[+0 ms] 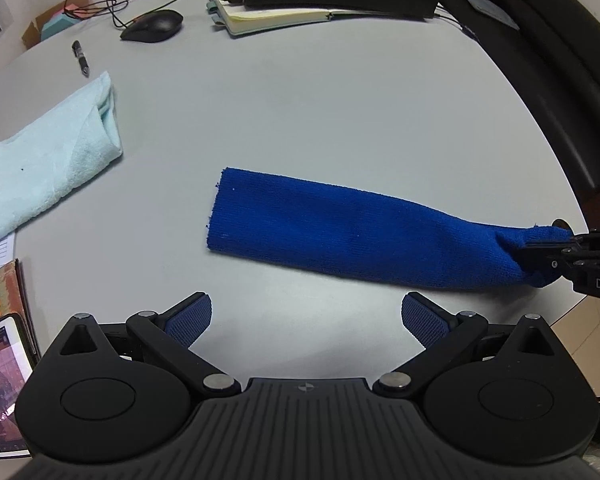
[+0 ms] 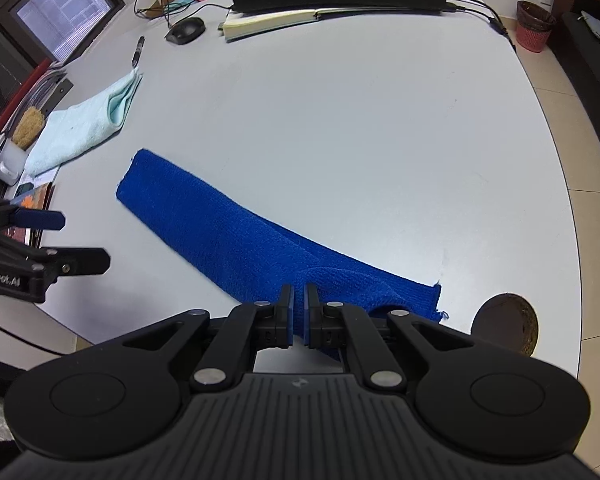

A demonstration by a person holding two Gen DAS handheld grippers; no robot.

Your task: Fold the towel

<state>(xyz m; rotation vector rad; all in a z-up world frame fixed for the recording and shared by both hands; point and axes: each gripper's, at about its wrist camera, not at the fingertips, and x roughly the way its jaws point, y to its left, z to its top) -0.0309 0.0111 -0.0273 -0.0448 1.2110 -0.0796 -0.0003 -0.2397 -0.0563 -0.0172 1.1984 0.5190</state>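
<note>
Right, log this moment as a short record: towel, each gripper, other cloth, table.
towel: blue towel, folded into a long strip, flat on the table
right gripper: shut on the strip's near end, which is bunched up
left gripper: open, empty, over bare table beside the strip
other cloth: pale green towel, folded, lying apart

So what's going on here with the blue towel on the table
A person with a gripper in each hand is folding a blue towel on a grey table. The towel already lies as a long narrow strip. The right gripper is shut on one end of it, lifting that end slightly. The left gripper is open and empty, near the strip's other end. A light blue towel lies folded off to the side.
</note>
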